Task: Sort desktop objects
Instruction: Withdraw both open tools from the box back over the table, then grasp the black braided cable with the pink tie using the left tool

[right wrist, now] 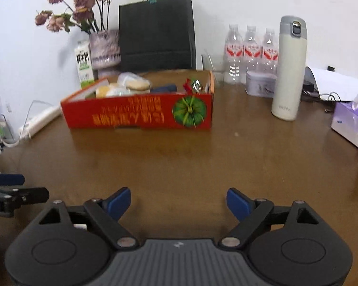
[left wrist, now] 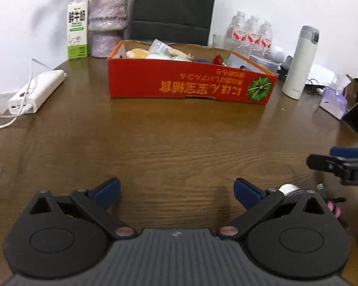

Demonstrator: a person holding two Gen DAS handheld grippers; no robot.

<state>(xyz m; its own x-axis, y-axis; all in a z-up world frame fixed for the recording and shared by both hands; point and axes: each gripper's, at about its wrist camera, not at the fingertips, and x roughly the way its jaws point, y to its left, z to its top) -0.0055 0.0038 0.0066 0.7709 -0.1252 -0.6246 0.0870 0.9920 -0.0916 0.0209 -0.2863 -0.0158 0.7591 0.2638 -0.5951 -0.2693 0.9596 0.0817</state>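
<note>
Both spread and empty, left gripper [left wrist: 177, 191] and right gripper [right wrist: 179, 202] should approach the red box [left wrist: 191, 83] squarely, jaws wide.

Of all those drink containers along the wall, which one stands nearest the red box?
The green-and-white milk carton, just behind the red box's left corner beside the vase. The cream flask and three water bottles stand farther right.

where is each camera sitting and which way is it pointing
Left wrist: rides on the left gripper, low over the wooden table, facing the red box; its own open fingers show, and the right gripper enters at the right edge.
Right wrist: rides on the right gripper, facing the same box from further right; its open fingers show, the left gripper at the left edge.
Shared: box, white flask, water bottles, milk carton, vase.
</note>
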